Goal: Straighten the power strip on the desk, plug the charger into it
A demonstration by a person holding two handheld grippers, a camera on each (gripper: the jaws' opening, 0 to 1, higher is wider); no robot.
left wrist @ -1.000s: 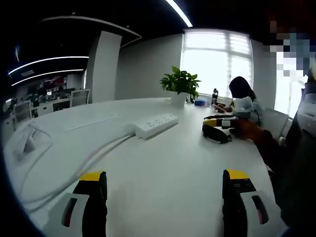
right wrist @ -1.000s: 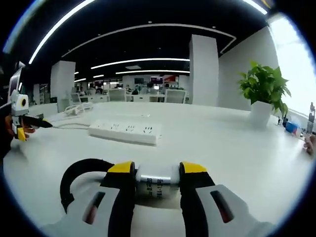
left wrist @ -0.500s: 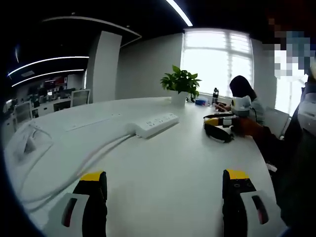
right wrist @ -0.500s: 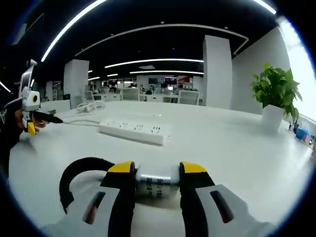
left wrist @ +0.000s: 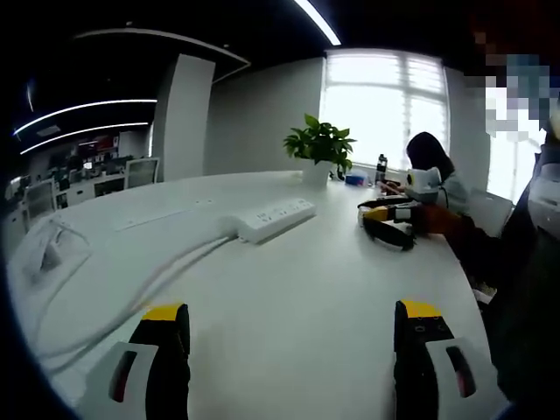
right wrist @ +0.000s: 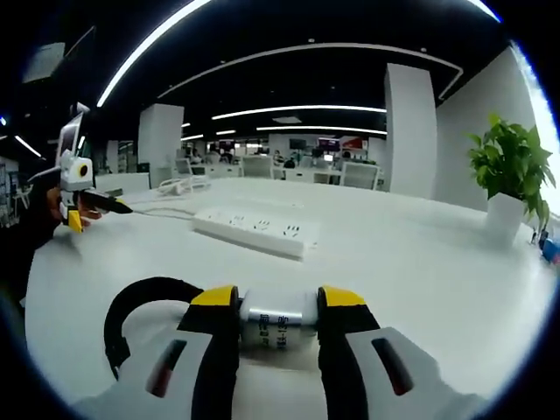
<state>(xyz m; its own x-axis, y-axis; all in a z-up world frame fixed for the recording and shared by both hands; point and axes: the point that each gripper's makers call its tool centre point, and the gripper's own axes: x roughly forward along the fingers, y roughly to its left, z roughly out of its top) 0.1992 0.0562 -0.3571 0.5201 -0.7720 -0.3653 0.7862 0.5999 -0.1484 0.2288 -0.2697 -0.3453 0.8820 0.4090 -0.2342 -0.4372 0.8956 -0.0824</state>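
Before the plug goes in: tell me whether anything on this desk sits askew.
The power strip lies slanted across the desk, its cable trailing in a loose curve. The right gripper holds the charger; nothing looks spilled or damaged.

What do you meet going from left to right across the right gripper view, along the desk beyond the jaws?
Left gripper → power strip → potted plant.
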